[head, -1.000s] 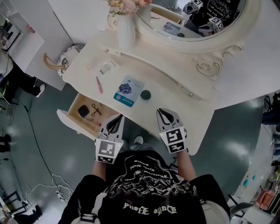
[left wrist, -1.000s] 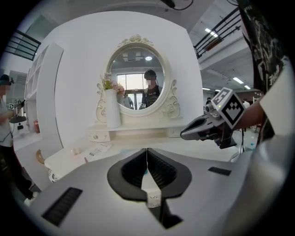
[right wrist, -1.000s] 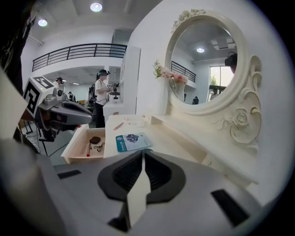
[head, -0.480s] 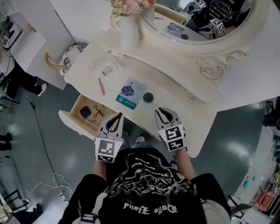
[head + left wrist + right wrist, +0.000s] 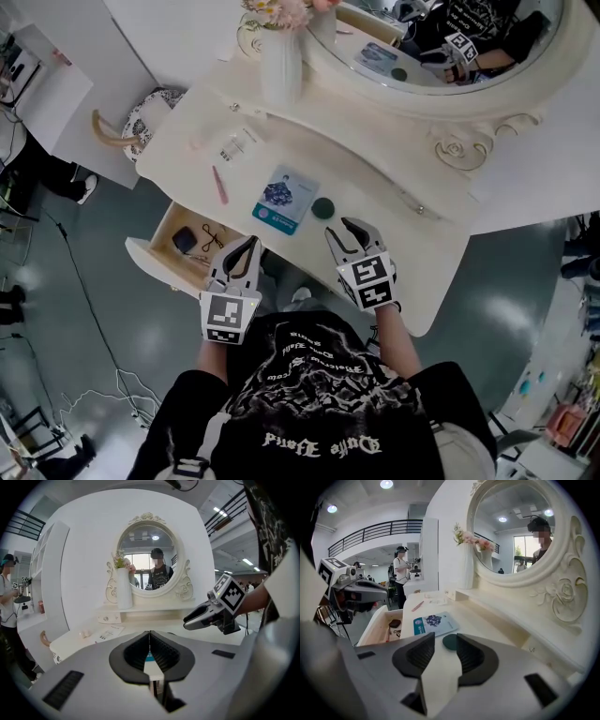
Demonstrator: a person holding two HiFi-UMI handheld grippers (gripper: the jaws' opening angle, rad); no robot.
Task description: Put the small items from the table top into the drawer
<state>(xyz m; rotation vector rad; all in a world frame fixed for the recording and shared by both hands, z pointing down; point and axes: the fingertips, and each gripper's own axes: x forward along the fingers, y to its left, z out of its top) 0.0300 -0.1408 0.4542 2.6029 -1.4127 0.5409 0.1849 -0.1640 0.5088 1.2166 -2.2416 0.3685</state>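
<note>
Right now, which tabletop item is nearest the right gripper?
The dark green disc, ahead of the right gripper, whose empty jaws have just been opening; the blue packet and pink stick lie farther left.

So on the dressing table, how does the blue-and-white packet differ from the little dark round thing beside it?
The packet is a flat rectangle, white with a blue band and a dark picture; the round disc is plain dark green. The packet is much larger than the round disc. The packet lies nearer the open drawer, the round disc farther from it. Both lie flat on the table top, outside the drawer.
</note>
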